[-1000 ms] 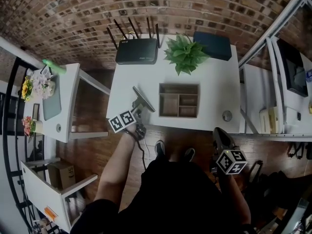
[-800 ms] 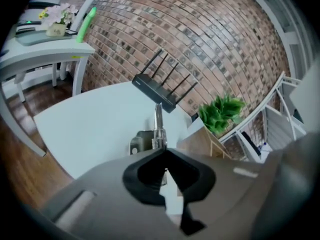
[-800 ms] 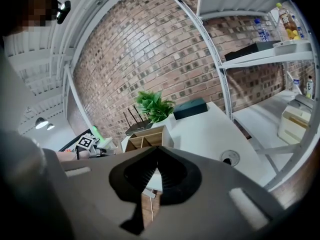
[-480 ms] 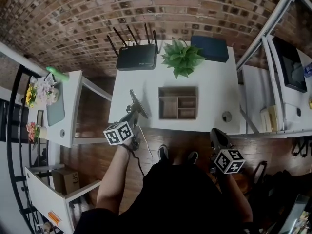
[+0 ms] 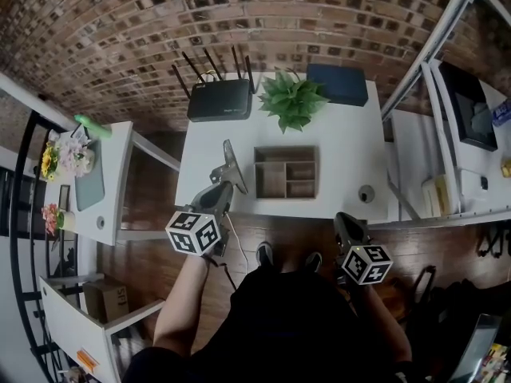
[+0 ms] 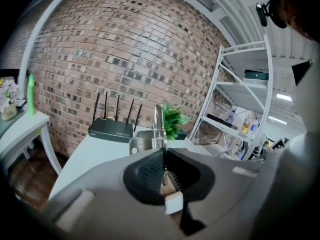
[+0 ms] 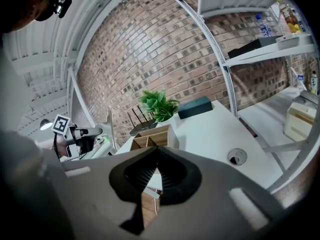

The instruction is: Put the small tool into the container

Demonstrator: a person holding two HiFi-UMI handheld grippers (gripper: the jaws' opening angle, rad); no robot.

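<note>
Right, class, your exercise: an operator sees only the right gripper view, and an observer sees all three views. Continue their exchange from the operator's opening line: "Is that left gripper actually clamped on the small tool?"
Observer: Yes. The left gripper view shows the left gripper shut on the small metal tool, a thin strip standing up out of the jaws.
Operator: Anything in the wooden container?
Observer: The head view looks straight into the wooden container, and all its compartments look bare.
Operator: Is the tool over it?
Observer: No. From above, it hangs off the container's left side, over the white table.
</note>
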